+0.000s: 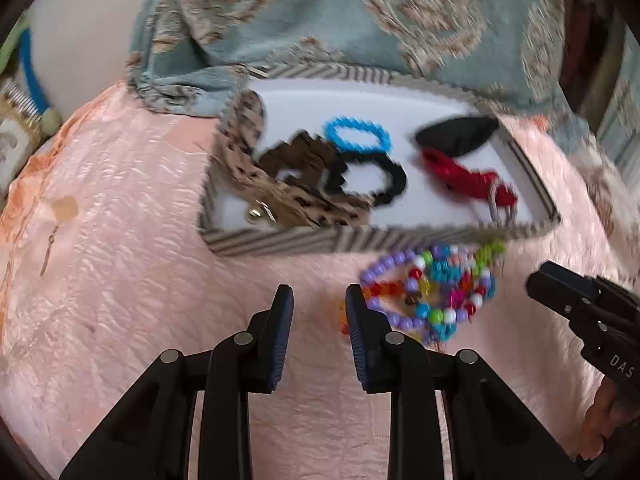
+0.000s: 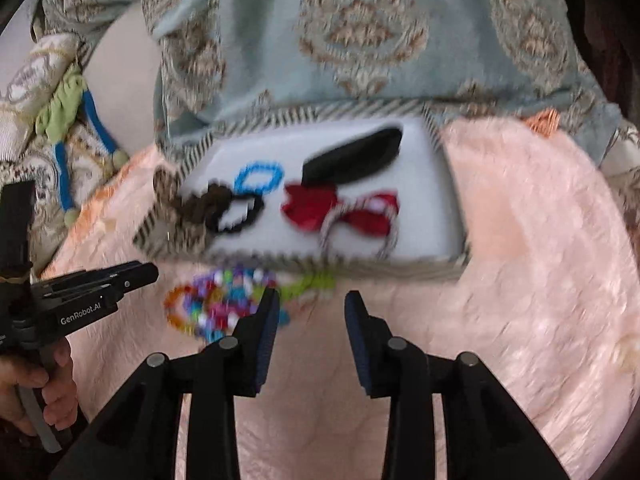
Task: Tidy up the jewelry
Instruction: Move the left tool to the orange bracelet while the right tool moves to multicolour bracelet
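A striped shallow box [image 1: 280, 240] with a white floor sits on the pink bedspread and also shows in the right wrist view [image 2: 400, 270]. In it lie a blue ring [image 1: 357, 135], a black scrunchie [image 1: 372, 178], a brown scrunchie [image 1: 298, 158], a leopard band [image 1: 256, 176], a red bow [image 1: 460, 180] and a black clip [image 1: 456, 134]. A heap of coloured bead bracelets [image 1: 432, 292] lies in front of the box, also in the right wrist view [image 2: 224, 304]. My left gripper [image 1: 319, 300] is open and empty, just left of the beads. My right gripper [image 2: 311, 304] is open and empty, just right of them.
A teal patterned cloth [image 1: 360, 20] hangs behind the box. The pink bedspread [image 1: 120, 240] covers the surface. A blue and green item [image 2: 76, 128] lies at the far left. The left gripper shows side-on in the right wrist view [image 2: 132, 276].
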### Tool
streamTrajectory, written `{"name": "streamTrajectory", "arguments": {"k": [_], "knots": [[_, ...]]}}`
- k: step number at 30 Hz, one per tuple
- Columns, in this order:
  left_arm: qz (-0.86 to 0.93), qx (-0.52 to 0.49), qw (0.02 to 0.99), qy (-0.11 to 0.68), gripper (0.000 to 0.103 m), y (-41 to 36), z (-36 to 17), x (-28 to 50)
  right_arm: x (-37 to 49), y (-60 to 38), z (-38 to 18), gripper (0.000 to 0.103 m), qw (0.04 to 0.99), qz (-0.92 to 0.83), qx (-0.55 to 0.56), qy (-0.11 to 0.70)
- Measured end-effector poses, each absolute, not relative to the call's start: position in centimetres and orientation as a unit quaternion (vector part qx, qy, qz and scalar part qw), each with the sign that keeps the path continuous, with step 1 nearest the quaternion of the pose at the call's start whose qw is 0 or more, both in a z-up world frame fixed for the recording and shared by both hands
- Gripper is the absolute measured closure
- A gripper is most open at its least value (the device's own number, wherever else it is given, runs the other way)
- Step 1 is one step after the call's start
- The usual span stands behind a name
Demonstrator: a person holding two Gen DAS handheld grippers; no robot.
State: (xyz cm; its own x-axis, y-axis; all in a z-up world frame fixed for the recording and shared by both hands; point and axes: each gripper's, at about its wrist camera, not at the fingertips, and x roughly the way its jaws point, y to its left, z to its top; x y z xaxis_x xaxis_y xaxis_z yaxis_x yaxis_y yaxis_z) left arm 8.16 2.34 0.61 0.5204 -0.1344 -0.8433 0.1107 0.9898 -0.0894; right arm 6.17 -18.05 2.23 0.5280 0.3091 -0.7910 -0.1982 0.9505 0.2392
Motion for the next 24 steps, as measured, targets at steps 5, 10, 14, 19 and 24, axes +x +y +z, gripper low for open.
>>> {"name": "streamTrajectory", "arguments": {"k": [5,10,14,19,24], "knots": [[-0.065,-0.003,0.865,0.497,0.093,1.8,-0.6,8.7,6.0,-16.8,1.2,0.068,0.868,0.171,0.075,0.46],[-0.078,0.012,0.856,0.51,0.093,1.0,-1.3,8.6,6.7,-15.3,0.5,0.076,0.87,0.189,0.068,0.449],[-0.079,0.033,0.86,0.504,0.098,0.4,-1.4,8.3,7.5,-14.2,-1.3,0.079,0.854,0.184,0.048,0.484],[-0.092,0.024,0.857,0.506,0.103,0.7,-1.0,7.8,7.2,-14.2,-1.0,0.094,0.858,0.192,0.029,0.475],[-0.089,-0.001,0.861,0.502,0.103,2.2,-0.2,6.5,6.0,-14.8,0.6,0.094,0.868,0.183,0.019,0.461]]}}
